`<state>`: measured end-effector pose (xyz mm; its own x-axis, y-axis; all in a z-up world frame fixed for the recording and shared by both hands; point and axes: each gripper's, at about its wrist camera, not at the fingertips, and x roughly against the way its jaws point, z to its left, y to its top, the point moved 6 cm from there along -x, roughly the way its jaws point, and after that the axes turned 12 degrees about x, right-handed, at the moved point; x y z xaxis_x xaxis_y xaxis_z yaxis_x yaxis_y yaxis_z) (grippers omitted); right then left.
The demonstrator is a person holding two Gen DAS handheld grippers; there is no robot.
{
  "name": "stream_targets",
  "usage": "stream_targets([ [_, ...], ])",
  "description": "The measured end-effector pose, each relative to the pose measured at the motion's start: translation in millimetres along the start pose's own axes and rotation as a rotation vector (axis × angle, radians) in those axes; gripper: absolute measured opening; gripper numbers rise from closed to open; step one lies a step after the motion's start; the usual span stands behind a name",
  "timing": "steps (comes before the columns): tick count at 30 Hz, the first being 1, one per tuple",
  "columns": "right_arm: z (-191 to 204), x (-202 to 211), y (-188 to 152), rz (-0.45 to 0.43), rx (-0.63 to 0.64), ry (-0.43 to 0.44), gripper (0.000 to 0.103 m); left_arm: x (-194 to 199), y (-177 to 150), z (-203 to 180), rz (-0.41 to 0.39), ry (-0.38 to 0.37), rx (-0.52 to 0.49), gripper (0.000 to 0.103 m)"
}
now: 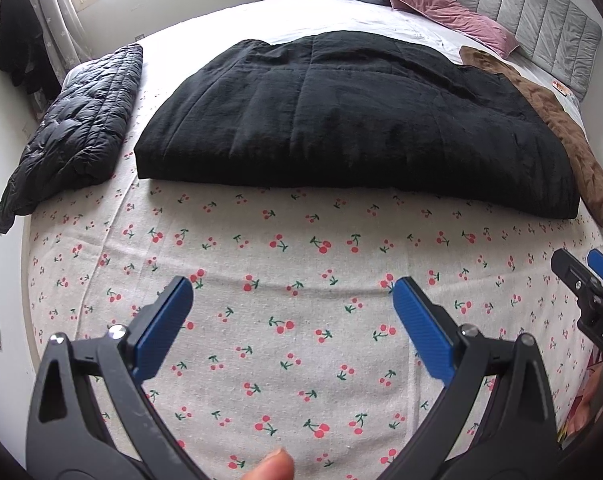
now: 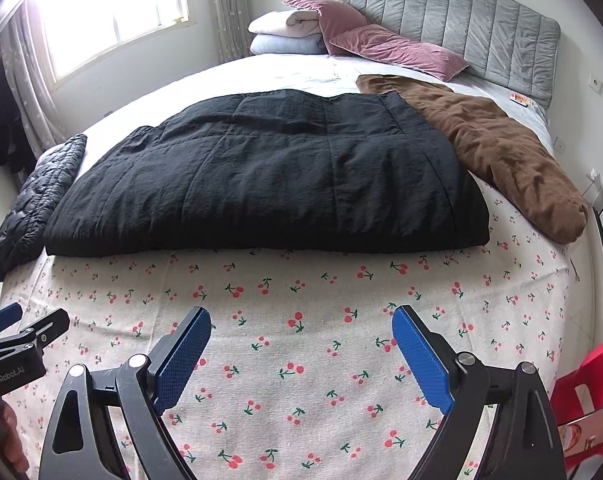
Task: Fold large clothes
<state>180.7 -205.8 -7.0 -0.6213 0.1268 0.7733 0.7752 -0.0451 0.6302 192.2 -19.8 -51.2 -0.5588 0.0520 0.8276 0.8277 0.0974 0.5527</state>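
Folded black quilted garment (image 1: 349, 120) lies flat on the bed (image 1: 261, 248), well ahead of left claw (image 1: 291, 292) and right claw (image 2: 301, 320), both spread apart, empty.

Both wrist views look from the foot of the bed (image 1: 285, 344) toward 12 o'clock, low and close over the cherry-print cover. The left view sits at 9 o'clock of the right. Both take in the black folded garment (image 1: 341, 120), the grey headboard (image 2: 461, 16) and the window (image 2: 113, 4). Each glimpses the other gripper at its edge.
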Motion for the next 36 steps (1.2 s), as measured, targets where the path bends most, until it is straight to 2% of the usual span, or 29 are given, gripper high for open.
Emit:
stream_targets([
  [36,8.2,-4.4,-4.2,0.014,0.014,0.010,0.093,2.8,0.4,-1.6,0.008,-0.015,0.000,0.100],
])
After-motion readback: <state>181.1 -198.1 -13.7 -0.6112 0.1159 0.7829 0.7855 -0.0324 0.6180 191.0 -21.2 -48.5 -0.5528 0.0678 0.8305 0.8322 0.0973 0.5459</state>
